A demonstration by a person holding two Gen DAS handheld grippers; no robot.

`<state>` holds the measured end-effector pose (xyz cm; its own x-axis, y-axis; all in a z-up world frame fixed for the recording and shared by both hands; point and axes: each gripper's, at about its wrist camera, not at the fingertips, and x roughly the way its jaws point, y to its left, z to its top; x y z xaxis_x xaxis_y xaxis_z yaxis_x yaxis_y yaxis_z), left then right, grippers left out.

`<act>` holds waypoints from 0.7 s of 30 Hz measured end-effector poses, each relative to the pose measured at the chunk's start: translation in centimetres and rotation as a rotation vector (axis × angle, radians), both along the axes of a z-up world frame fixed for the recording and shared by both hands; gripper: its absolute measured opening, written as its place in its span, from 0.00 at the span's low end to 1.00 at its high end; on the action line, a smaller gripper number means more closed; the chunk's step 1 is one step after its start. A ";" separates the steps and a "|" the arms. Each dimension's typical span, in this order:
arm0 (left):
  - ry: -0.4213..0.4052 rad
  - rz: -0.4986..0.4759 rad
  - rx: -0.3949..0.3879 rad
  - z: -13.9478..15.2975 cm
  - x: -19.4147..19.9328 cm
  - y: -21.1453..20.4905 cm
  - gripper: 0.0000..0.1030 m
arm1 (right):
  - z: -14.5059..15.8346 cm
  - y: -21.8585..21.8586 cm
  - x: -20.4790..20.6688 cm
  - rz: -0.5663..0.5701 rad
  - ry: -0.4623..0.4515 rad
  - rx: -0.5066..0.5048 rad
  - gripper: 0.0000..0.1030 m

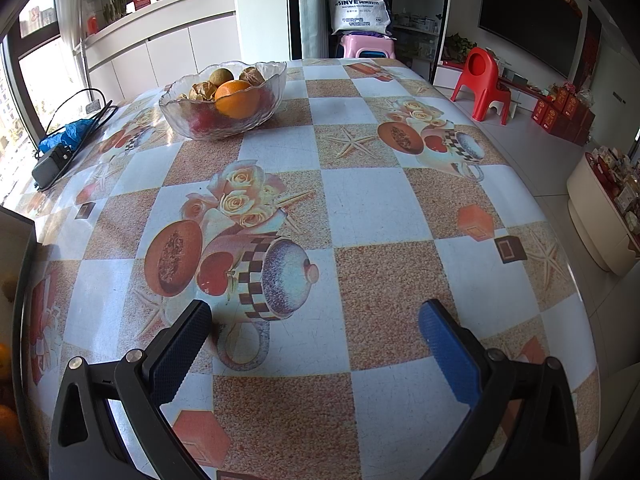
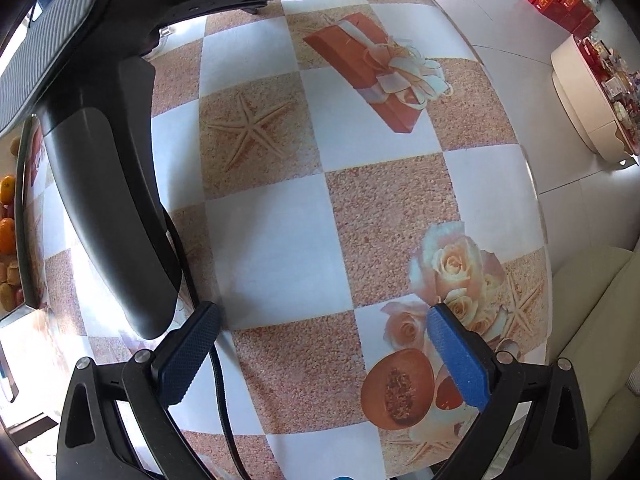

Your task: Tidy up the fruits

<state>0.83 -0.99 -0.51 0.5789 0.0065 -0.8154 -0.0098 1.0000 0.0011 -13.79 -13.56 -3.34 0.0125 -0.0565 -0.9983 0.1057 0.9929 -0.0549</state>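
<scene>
A clear glass bowl stands at the far left of the table, holding an orange, a green-brown fruit, walnuts and red fruit underneath. My left gripper hovers open over the patterned tablecloth, well short of the bowl, with nothing between its blue pads. My right gripper is also open and empty above the table. The left gripper's black handle fills the upper left of the right wrist view. More oranges and small fruits show at that view's left edge.
A black power adapter with cable and a blue bag lie at the table's left edge. A red child's chair and a pink stool stand on the floor beyond. A cream sofa borders the table's right side.
</scene>
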 end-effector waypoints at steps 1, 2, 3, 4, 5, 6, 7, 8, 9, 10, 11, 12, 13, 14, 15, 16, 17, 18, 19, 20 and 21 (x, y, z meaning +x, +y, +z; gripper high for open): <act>0.000 0.000 0.000 0.0 0.0 -0.3 1.00 | 0.1 0.2 -0.1 0.008 0.005 0.001 1.00; 0.000 0.000 0.000 0.0 0.0 -0.3 1.00 | 0.1 0.4 -0.1 0.013 0.004 0.005 1.00; 0.000 0.000 0.000 0.0 0.0 -0.1 1.00 | 0.2 0.5 -0.2 0.016 0.002 0.007 1.00; 0.000 0.000 0.000 0.0 0.0 -0.3 1.00 | 0.2 0.2 -0.1 0.015 -0.001 0.008 1.00; 0.000 0.000 0.000 0.0 0.0 -0.3 1.00 | 0.4 0.3 -0.2 0.015 -0.003 0.006 1.00; 0.000 0.000 0.000 0.0 0.0 -0.1 1.00 | 0.4 0.5 -0.2 0.014 -0.006 0.007 1.00; 0.000 0.000 0.000 0.0 0.0 -0.3 1.00 | 0.4 0.6 -0.1 0.011 -0.008 0.009 1.00; 0.000 0.000 0.000 0.0 0.0 0.0 1.00 | 0.4 0.6 -0.2 0.008 -0.008 0.009 1.00; 0.000 0.000 0.000 0.0 0.0 -0.3 1.00 | 0.4 0.6 -0.3 0.007 -0.007 0.009 1.00; 0.000 0.000 0.000 0.0 0.0 0.0 1.00 | 0.4 0.7 -0.3 0.007 -0.005 0.010 1.00; 0.000 0.000 0.000 0.0 0.0 -0.3 1.00 | 0.4 0.7 -0.3 0.009 -0.005 0.010 1.00; 0.000 0.000 0.000 0.0 0.0 -0.3 1.00 | 0.4 0.7 -0.3 0.011 -0.005 0.009 1.00; 0.000 0.000 0.000 0.0 0.0 -0.3 1.00 | 0.2 0.6 -0.2 0.012 -0.008 0.008 1.00; 0.000 0.000 0.000 0.0 0.0 -0.3 1.00 | 0.1 0.5 -0.2 0.012 -0.011 0.002 1.00; 0.000 0.000 0.000 0.0 0.0 -0.3 1.00 | 0.0 0.5 -0.1 0.010 -0.014 0.000 1.00; 0.000 0.000 0.000 0.0 0.0 -0.3 1.00 | -0.1 0.5 -0.1 0.008 -0.015 -0.002 1.00; 0.000 0.000 0.000 0.0 0.0 -0.3 1.00 | -0.1 0.6 -0.2 0.006 -0.017 -0.003 1.00; 0.000 0.000 0.000 0.0 0.0 -0.1 1.00 | -0.1 0.6 -0.2 0.003 -0.017 -0.003 1.00; 0.000 0.000 0.000 0.0 0.0 -0.3 1.00 | -0.2 0.7 -0.2 0.002 -0.019 -0.004 1.00; 0.000 0.000 0.000 0.0 0.0 -0.3 1.00 | -0.2 0.7 -0.1 0.000 -0.018 -0.003 1.00; 0.000 0.000 0.000 0.0 0.0 -0.3 1.00 | -0.2 0.7 -0.1 -0.001 -0.017 -0.001 1.00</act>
<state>0.82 -1.29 -0.51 0.5789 0.0065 -0.8154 -0.0097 1.0000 0.0010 -13.90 -12.90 -3.49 0.0294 -0.0573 -0.9979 0.1077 0.9927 -0.0539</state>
